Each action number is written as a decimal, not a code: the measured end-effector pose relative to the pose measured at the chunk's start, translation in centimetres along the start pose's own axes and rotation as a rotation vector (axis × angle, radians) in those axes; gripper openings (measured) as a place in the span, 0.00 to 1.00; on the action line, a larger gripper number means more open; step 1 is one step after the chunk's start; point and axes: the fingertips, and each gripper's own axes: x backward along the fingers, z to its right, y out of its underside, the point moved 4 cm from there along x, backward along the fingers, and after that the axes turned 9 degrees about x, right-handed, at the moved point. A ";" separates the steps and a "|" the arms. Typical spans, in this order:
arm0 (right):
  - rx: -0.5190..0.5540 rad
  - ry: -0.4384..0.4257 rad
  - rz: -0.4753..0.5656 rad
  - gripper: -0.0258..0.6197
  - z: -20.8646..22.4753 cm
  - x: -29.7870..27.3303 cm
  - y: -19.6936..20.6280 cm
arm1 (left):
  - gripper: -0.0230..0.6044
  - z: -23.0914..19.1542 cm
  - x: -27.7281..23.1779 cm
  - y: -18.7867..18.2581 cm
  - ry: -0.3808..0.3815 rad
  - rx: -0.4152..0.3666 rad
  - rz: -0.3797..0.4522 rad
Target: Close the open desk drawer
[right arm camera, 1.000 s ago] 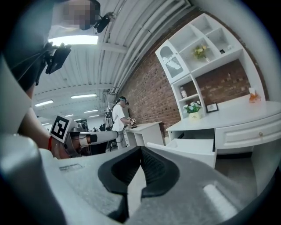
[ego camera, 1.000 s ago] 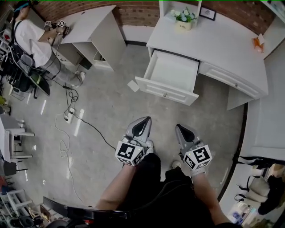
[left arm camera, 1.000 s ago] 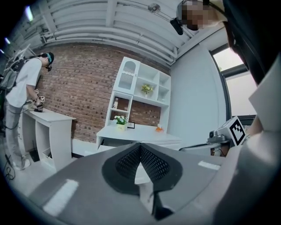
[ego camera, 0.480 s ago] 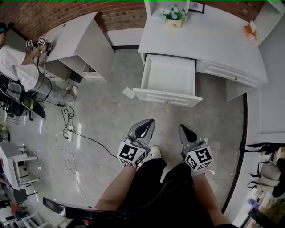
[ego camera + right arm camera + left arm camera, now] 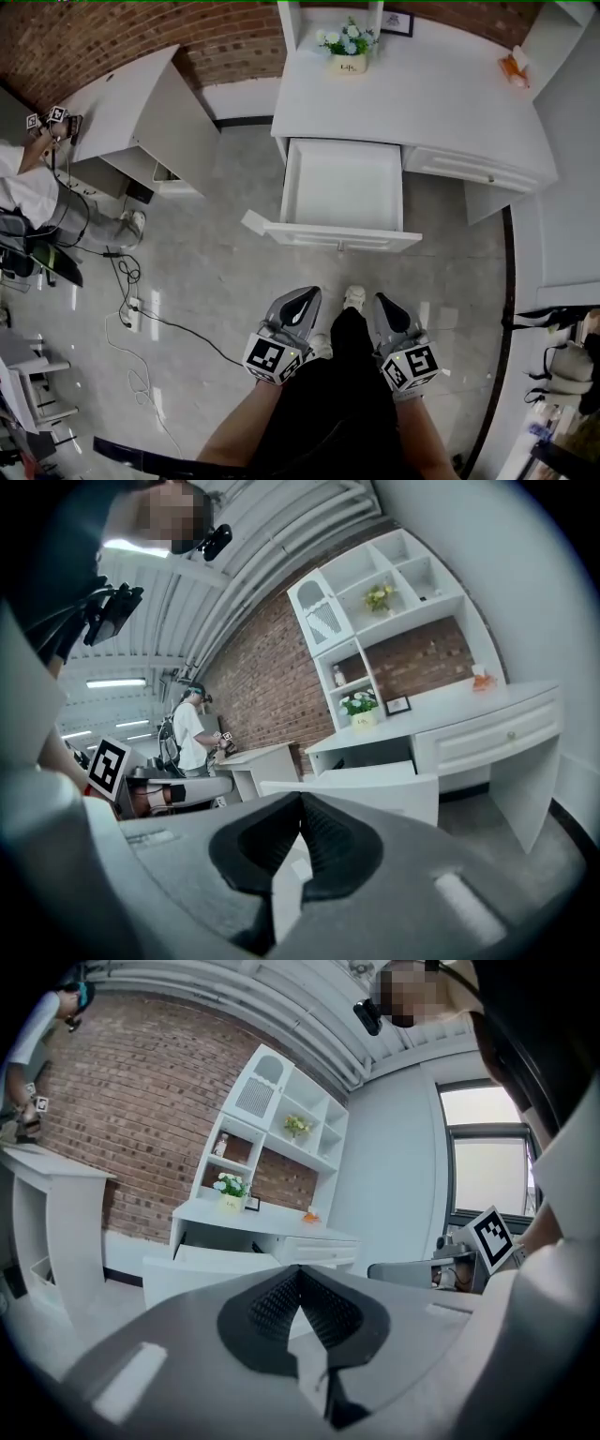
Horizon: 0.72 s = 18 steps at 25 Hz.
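Desk drawer [image 5: 342, 192] stands pulled out of white desk [image 5: 422, 94]; left gripper [image 5: 302, 300], right gripper [image 5: 386, 305] hover apart from it, fingers pinched together, empty.

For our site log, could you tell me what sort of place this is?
Probably a staged home-office set in a lab or workshop: a white desk with an open drawer and potted flowers against a brick wall, and another person at a second desk.

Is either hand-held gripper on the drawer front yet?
No, the left hand-held gripper and right hand-held gripper both hang short of the drawer front, with floor between.
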 end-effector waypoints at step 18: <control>0.044 0.068 -0.031 0.04 6.0 -10.9 9.9 | 0.03 -8.2 -9.8 7.1 -0.049 0.046 0.008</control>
